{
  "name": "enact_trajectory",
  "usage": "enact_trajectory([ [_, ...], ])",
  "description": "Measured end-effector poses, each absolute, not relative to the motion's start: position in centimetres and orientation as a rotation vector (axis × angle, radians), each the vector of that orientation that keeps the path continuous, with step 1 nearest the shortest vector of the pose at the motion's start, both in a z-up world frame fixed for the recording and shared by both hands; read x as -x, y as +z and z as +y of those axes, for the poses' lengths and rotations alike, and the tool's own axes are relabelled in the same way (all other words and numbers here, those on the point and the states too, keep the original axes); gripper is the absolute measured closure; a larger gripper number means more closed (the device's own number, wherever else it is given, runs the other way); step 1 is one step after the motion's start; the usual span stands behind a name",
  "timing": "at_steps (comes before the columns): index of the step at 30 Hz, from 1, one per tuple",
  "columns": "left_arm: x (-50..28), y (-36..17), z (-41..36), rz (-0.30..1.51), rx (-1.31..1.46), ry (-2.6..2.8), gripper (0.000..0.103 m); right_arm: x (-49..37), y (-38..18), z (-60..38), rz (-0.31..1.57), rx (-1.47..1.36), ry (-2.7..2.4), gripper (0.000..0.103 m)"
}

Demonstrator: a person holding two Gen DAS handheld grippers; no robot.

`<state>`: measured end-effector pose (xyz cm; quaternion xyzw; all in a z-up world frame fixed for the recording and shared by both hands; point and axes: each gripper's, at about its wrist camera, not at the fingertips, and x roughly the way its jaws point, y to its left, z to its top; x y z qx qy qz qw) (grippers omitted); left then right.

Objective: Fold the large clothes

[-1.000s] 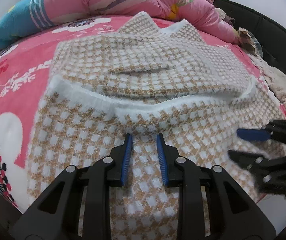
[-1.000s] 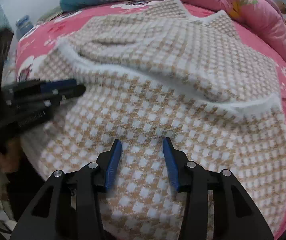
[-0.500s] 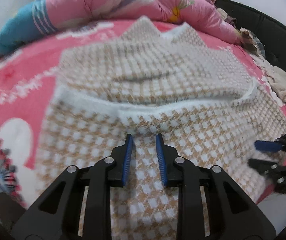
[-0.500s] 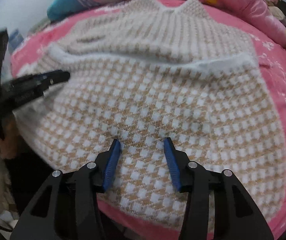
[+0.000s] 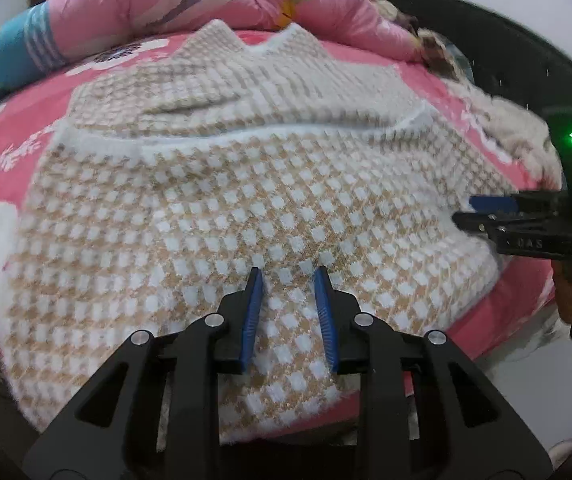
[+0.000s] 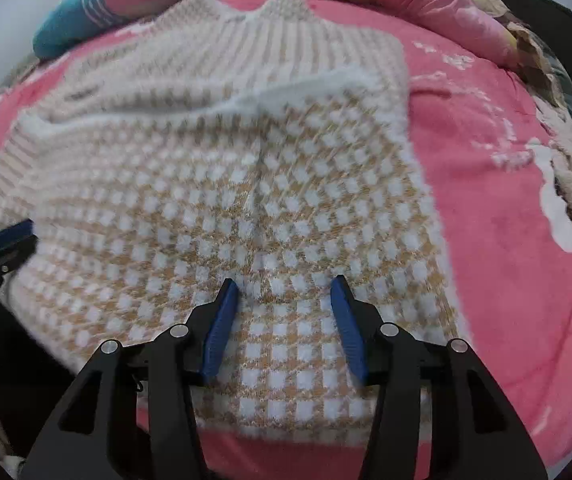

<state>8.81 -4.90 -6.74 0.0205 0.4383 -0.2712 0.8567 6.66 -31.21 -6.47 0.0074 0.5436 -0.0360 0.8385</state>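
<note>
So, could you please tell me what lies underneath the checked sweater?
The checked sweater lies on a pink floral bedsheet, visible around its edges. What the sheet looks like directly beneath the sweater is covered.

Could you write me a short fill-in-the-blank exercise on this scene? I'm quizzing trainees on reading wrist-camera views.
1. The checked sweater lies on a bedsheet whose main colour is ____.
2. The pads of the left gripper are coloured ____.
3. Between the jaws of the right gripper, nothing is ____.
4. Beyond the sweater's collar lies a bunched pink ____.

Missing words: pink; blue; gripped; quilt
</note>
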Motion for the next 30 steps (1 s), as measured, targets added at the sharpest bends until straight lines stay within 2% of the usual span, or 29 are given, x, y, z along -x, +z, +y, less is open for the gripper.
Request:
enact_trajectory([
  [4, -7.1, -5.2, -3.0, 0.863, -0.056, -0.543, 0.074, -5.0, -4.5, -31.1, 1.108, 0.019, -0.112, 0.056],
  [6, -7.8, -7.8, -2.4, 0.935, -0.073, -0.484, 0.074, -4.1, -5.7, -31.7, 1.138, 0.001, -0.132, 0.056],
  [8, -8.1, -8.9, -2.0, 0.925, -0.036, -0.498, 0.074, -4.4, -8.1, -32.3, 1.155, -0.017, -0.122, 0.054],
  [11, -8.1, -7.7, -1.8, 0.926, -0.009, -0.490, 0.075, -4.7, -7.0, -32.1, 1.162, -0.012, -0.137, 0.054],
  [15, -7.4, -5.7, 1.6, 0.842, 0.043, -0.415, 0.072, -4.2, -5.4, -31.6, 1.128, -0.014, -0.153, 0.054],
  [16, -7.8, -6.2, 2.6, 0.855, 0.058, -0.382, 0.068, -3.7, -5.5, -31.6, 1.129, -0.021, -0.159, 0.054],
  [19, -10.0, -9.5, 5.3, 0.950, 0.179, -0.374, 0.069, -3.8, -7.5, -32.6, 1.151, -0.064, -0.148, 0.052],
  [23, -9.7, -7.6, 5.8, 0.936, 0.210, -0.359, 0.070, -4.1, -6.0, -33.4, 1.144, -0.120, -0.139, 0.051],
  [26, -8.9, -6.1, 5.5, 0.883, 0.159, -0.322, 0.058, -3.8, -4.3, -33.6, 1.093, -0.133, -0.123, 0.041],
  [28, -9.0, -6.0, 5.3, 0.877, 0.147, -0.311, 0.047, -3.7, -3.9, -33.4, 1.077, -0.158, -0.083, 0.035],
  [30, -10.0, -7.3, 5.0, 0.935, 0.125, -0.270, 0.044, -4.4, -4.7, -33.1, 1.089, -0.179, -0.044, 0.035],
])
